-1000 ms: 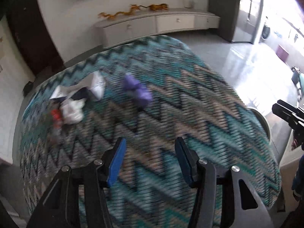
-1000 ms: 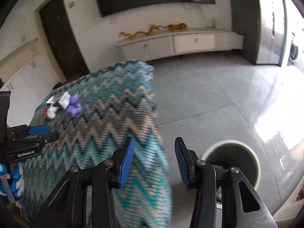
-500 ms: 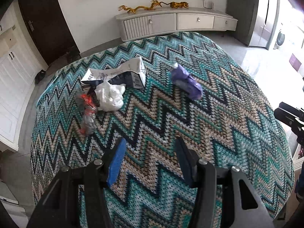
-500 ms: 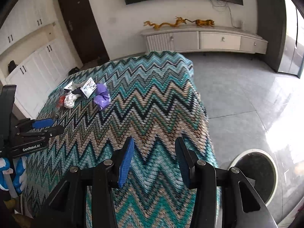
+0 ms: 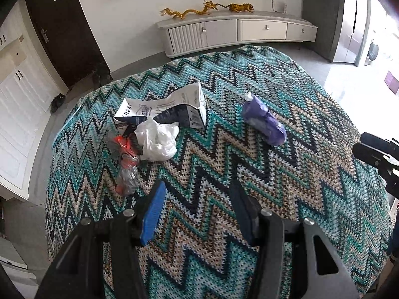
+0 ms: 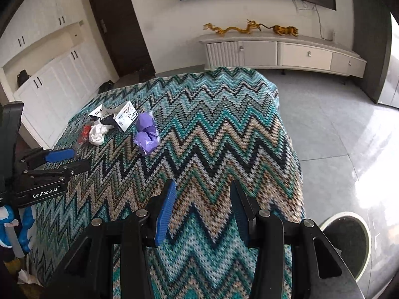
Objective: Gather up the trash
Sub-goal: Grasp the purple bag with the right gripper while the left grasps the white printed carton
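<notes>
- On the table (image 5: 249, 174), under a zigzag knit cloth, the trash lies in two groups toward the far left: a crushed carton (image 5: 164, 109), a white wad (image 5: 158, 140) and a red-and-clear wrapper (image 5: 126, 159) touching one another, and a purple wad (image 5: 264, 120) apart to their right.
- Left tool (image 5: 197, 211): jaws parted, nothing between them, angled down over bare cloth near the wrapper; probably placed to reach the cluster first.
- Right tool (image 6: 202, 211): jaws parted and empty, above the near edge of the table, well short of the purple wad (image 6: 147, 132).
- Bin (image 6: 349, 244): on the floor beside the right near corner, mouth up, so the right tool has the shorter carry.
- No piece is yet grasped; the task appears to be at the approach stage.
</notes>
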A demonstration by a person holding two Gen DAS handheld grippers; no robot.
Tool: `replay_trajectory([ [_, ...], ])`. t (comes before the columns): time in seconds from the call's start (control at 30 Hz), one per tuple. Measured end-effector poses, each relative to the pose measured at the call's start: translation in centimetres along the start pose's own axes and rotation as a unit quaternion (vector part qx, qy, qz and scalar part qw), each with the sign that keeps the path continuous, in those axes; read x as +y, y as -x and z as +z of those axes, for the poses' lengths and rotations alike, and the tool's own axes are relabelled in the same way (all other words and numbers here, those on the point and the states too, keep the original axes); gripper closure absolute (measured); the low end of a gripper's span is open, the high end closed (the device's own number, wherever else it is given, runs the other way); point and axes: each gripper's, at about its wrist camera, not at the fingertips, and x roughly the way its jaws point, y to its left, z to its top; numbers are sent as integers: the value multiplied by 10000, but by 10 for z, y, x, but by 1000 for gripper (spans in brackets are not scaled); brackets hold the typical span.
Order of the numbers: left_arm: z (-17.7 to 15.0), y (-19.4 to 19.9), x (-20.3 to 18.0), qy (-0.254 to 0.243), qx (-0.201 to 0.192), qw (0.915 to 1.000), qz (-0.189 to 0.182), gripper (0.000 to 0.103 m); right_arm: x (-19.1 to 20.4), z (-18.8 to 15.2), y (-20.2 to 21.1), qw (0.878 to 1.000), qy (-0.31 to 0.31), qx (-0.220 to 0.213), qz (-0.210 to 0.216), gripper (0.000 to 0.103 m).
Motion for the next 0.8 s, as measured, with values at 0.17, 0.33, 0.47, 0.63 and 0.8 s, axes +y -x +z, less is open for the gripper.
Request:
replay_trajectory([
  [0.17,3,-4,8,63,22,10000,-58,51,7,6,-10,9999,107,36,85,58],
  [0.33,18,0,26,92,-78,9998,-142,51,18,17,-21,9994,243,110,231,56],
  [0.47,44,-5,56,126,-77,9999,90,51,32,30,-33,9983,405,114,416,54],
  [0.63,72,-15,77,-484,-112,9987,-140,50,47,45,-50,9960,539,147,692,53],
  [0.8,79,-23,53,-1811,-66,9817,-577,49,54,50,-68,9944,551,280,858,53],
])
